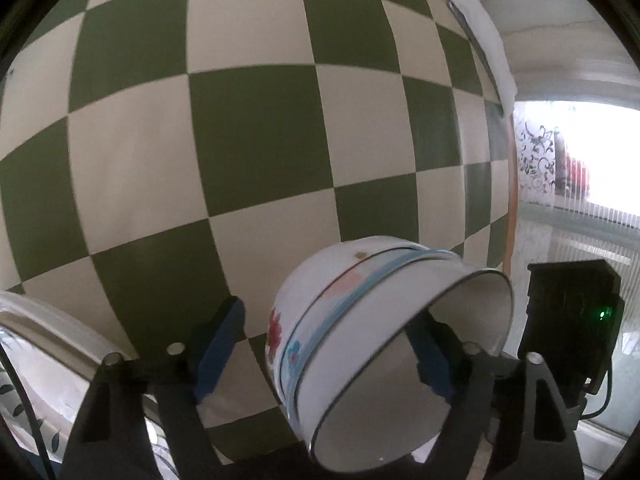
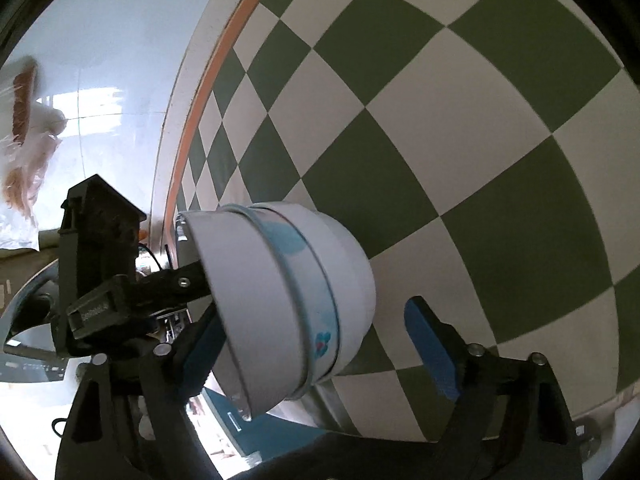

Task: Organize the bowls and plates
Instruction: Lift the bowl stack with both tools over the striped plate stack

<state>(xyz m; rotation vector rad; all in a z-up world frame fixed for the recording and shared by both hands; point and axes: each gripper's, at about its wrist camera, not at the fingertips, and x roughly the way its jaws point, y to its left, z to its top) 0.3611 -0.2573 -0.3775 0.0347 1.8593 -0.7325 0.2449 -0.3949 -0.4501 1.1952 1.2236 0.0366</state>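
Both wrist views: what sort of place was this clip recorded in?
Probably a home kitchen. A green-and-white checkered tile wall fills both views, nested enamel bowls with flower prints are being handled, and a window with a patterned curtain lets in daylight.

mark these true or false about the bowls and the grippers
1. The bowls are nested one inside another. True.
2. The bowls are plain white with no pattern. False: they carry a blue band and red and blue flowers.
3. The surface behind them is a green and white checkered pattern. True.
4. The right gripper squeezes the bowls between both pads. False: its right pad stands clear of them, with checkered pattern showing in the gap.
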